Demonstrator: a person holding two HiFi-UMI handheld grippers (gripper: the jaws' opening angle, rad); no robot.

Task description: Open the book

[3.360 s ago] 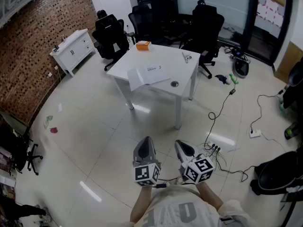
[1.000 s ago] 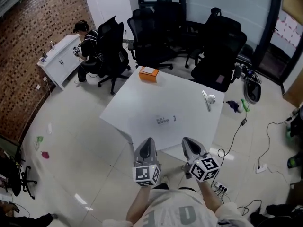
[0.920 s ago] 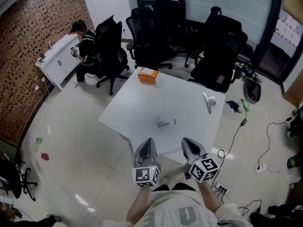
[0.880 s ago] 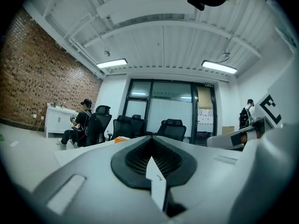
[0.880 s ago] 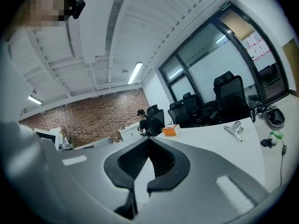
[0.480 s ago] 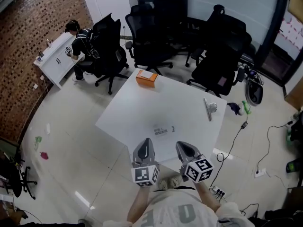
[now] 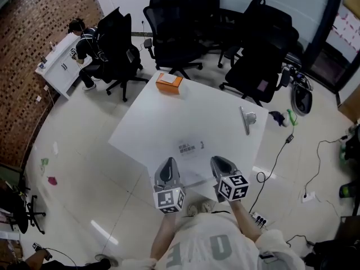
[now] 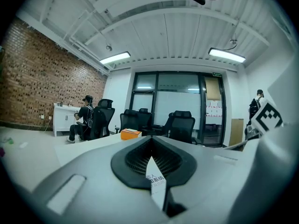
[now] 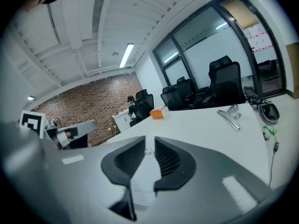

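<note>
Two grippers side by side at the table's near edge, with the book in front of them.
The white table [image 7: 225, 103] carries a white book [image 7: 188, 159] lying flat at its near edge, printed cover up. The left gripper [image 7: 168, 162] and right gripper [image 7: 219, 162] are at the book's near end, and both point across the table. The left's jaws are together and hold nothing. The right's are a narrow slit apart and opening, gripping nothing, and the book shows through the slit. A box [image 7: 169, 81], orange, sits at the far corner, and a metal clip [image 7: 246, 118] lies near the right edge.
</note>
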